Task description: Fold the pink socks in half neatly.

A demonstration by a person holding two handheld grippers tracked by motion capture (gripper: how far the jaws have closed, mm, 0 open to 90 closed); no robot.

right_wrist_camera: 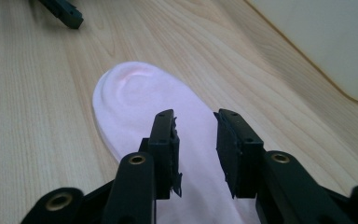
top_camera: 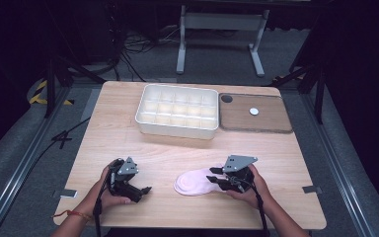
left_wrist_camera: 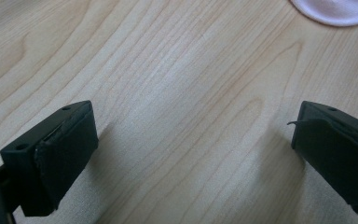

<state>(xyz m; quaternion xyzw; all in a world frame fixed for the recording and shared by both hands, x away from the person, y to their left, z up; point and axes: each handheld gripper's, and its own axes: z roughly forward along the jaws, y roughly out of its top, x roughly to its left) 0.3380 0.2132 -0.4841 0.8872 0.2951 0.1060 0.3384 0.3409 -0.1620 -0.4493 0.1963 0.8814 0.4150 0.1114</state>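
- Nearest the high camera, we see the person's two hands at the six o'clock edge of the counter (top_camera: 128, 143), each holding a claw.
- The left claw (top_camera: 140, 190) sits at about seven o'clock, and its own view shows its jaws spread wide over bare wood with nothing between them.
- The right claw (right_wrist_camera: 196, 144) hangs low over the pink sock (right_wrist_camera: 140, 102); its jaws are partly closed, with a narrow gap and the sock's fabric lying under that gap. We cannot tell whether the pads pinch the fabric.
- The sock lies flat at about five o'clock on the counter, its rounded toe stretching toward twelve o'clock in the right claw's view.
- The left claw's view catches just the sock's edge at one o'clock.
- From above we also see a white divided tray (top_camera: 177, 109) at twelve o'clock and a wooden board (top_camera: 271, 121) touching it on its three o'clock side.
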